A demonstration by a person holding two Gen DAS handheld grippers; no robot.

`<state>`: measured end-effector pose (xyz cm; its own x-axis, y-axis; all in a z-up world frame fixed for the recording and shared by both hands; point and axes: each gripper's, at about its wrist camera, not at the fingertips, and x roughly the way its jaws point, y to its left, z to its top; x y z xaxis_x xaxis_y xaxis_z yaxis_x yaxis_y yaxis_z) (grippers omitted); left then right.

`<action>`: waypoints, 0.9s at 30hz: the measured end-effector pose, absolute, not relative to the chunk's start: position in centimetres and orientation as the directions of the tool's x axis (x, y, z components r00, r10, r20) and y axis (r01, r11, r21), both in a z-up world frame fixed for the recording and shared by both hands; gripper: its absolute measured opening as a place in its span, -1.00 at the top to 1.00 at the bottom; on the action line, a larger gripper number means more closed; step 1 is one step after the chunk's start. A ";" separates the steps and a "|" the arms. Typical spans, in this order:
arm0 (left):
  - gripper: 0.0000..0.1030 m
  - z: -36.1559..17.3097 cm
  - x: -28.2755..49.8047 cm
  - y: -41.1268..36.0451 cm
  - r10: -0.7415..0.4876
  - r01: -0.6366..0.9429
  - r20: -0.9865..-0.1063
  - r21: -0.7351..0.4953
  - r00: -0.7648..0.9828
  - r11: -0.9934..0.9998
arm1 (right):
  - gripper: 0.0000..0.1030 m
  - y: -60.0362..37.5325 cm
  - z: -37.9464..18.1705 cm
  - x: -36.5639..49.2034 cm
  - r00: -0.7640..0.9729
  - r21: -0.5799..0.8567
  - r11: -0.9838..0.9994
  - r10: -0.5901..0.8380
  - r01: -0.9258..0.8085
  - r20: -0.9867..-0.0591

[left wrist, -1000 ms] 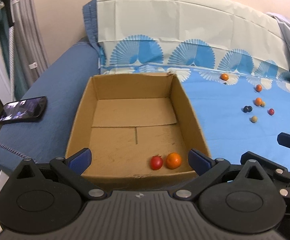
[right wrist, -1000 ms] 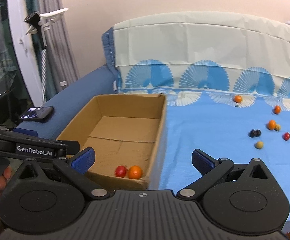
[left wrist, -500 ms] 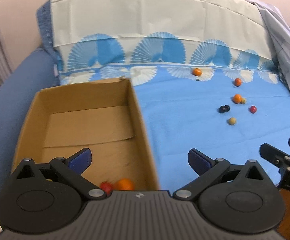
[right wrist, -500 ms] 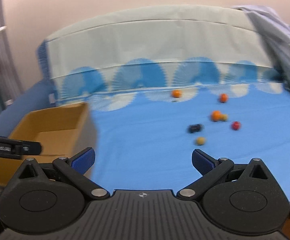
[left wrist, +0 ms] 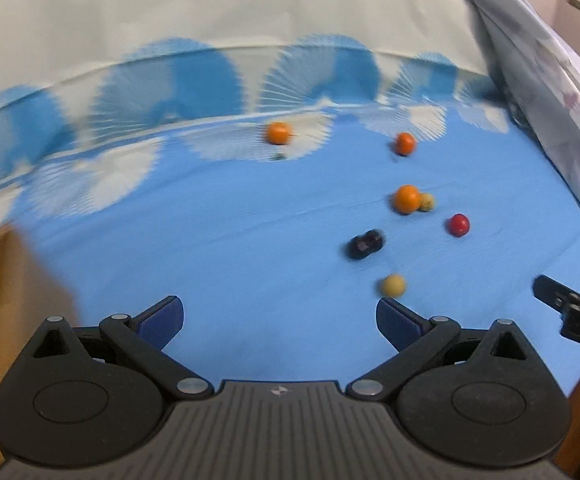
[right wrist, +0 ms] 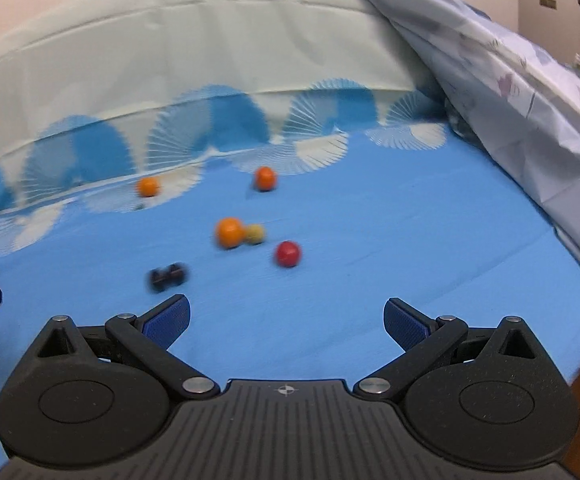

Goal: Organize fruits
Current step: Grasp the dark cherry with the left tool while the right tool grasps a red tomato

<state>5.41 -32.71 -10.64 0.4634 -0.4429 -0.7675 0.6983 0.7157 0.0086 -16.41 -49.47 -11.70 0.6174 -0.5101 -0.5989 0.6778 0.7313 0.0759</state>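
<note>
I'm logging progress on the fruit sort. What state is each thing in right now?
left gripper: open, empty
right gripper: open, empty
red fruit: loose on sheet
dark fruits: pair, touching
large orange fruit: against a yellowish fruit
cardboard box: only a corner visible

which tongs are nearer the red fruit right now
Right. The right tongs face the red fruit almost straight ahead, open and empty. The left tongs sit farther to its left, also open, nearer the beige fruit.

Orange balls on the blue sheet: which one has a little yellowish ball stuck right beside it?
The nearest, biggest orange fruit: a small yellowish fruit touches its right side. The two farther orange fruits sit alone near the fan pattern.
</note>
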 end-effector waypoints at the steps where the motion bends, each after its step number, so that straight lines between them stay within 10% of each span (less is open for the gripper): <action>1: -0.99 -11.9 6.2 -34.7 -0.445 0.718 -0.777 0.012 0.445 0.696 | -0.98 -51.0 -12.7 -15.2 0.610 0.075 0.728 -0.507 0.681 -0.609; 11: -0.92 -20.3 11.6 -44.8 -0.449 0.804 -0.842 -0.031 0.299 0.593 | -0.98 -59.4 -20.5 -6.3 0.593 0.061 0.770 -0.436 0.636 -0.677; 14: -0.37 -21.1 12.3 -45.9 -0.445 0.817 -0.853 -0.038 0.273 0.575 | -0.98 -59.8 -21.4 -4.8 0.603 0.044 0.790 -0.430 0.612 -0.672; 16: 0.45 -21.5 12.7 -46.3 -0.447 0.817 -0.867 -0.085 0.221 0.570 | -0.64 -60.0 -21.8 -4.2 0.616 0.034 0.805 -0.426 0.593 -0.663; 17: 0.47 -21.4 12.6 -46.1 -0.458 0.813 -0.859 -0.090 0.229 0.575 | -0.51 -59.9 -21.8 -4.0 0.631 0.031 0.817 -0.421 0.576 -0.652; 19: 0.48 -21.1 12.2 -45.6 -0.469 0.812 -0.848 -0.083 0.248 0.578 | 0.40 -59.3 -21.5 -4.1 0.660 0.008 0.841 -0.419 0.541 -0.624; 27: 0.48 -16.0 9.9 -41.2 -0.528 0.777 -0.791 -0.111 0.309 0.620 | 0.40 -56.5 -17.3 -6.5 0.696 0.030 0.843 -0.424 0.537 -0.579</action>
<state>9.94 -41.22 -16.03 0.3092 -0.5284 -0.7907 0.7767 0.6200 -0.1106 -6.51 -56.48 -17.30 0.6963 -0.4236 -0.5794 0.5375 0.8428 0.0298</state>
